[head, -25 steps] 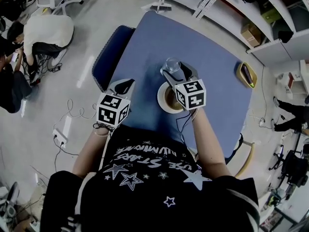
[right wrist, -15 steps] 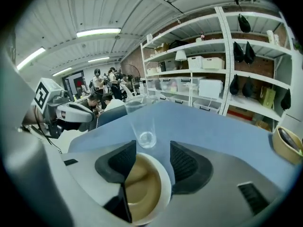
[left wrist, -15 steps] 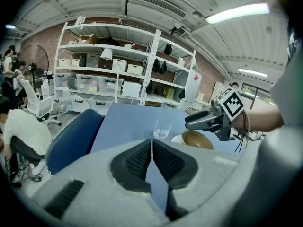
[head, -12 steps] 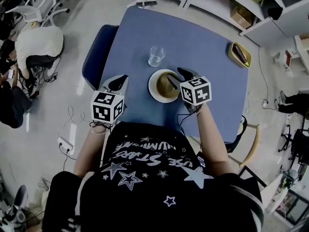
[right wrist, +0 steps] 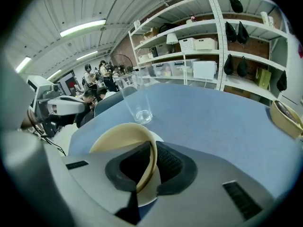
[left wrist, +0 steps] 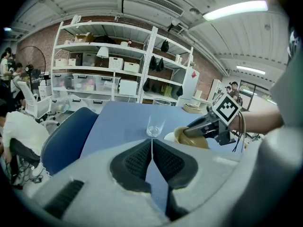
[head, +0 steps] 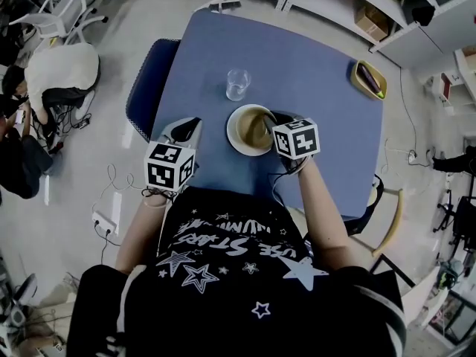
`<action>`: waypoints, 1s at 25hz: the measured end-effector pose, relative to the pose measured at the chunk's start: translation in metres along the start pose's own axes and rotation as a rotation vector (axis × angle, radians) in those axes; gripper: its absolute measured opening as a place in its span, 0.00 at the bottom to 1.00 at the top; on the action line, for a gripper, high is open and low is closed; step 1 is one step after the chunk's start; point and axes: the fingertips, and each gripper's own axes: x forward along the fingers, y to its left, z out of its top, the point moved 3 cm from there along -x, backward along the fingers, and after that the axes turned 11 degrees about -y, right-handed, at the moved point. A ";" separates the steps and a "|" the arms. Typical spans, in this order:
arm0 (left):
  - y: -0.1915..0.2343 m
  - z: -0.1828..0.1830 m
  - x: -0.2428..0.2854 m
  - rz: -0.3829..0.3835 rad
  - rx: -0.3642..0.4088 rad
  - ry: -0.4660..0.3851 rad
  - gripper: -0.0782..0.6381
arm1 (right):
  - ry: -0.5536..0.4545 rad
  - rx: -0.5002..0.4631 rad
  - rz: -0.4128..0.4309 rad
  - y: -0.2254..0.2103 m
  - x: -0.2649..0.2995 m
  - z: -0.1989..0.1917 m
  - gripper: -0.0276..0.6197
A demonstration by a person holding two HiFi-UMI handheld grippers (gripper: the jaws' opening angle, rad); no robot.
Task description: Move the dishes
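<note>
The right gripper's [right wrist: 152,157] jaws have just been closing and now pinch the bowl [right wrist: 113,138] rim between them. The bowl looks ready to lift. The left gripper's [left wrist: 152,150] jaws sit together, empty.

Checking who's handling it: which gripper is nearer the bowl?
Right. The right gripper's jaws have just been closing and pinch the bowl's rim; the left gripper is apart from it, shut, at the table's near edge.

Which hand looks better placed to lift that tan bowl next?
The right. The right gripper has just been closing its jaws, and they now pinch the rim of the bowl. The left gripper is shut on nothing, short of the bowl, by the near edge of the table.
</note>
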 end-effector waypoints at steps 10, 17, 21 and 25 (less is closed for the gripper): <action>-0.003 -0.001 0.001 0.007 0.019 0.019 0.14 | -0.072 0.116 0.004 -0.018 -0.019 0.017 0.07; -0.011 0.008 0.013 0.001 0.024 0.013 0.14 | -0.132 0.207 -0.084 -0.065 -0.032 0.027 0.07; -0.021 0.009 0.020 0.000 0.030 0.015 0.14 | -0.152 0.301 -0.133 -0.094 -0.034 0.023 0.07; -0.029 0.008 0.025 0.016 0.028 0.023 0.15 | -0.135 0.328 -0.153 -0.110 -0.029 0.016 0.07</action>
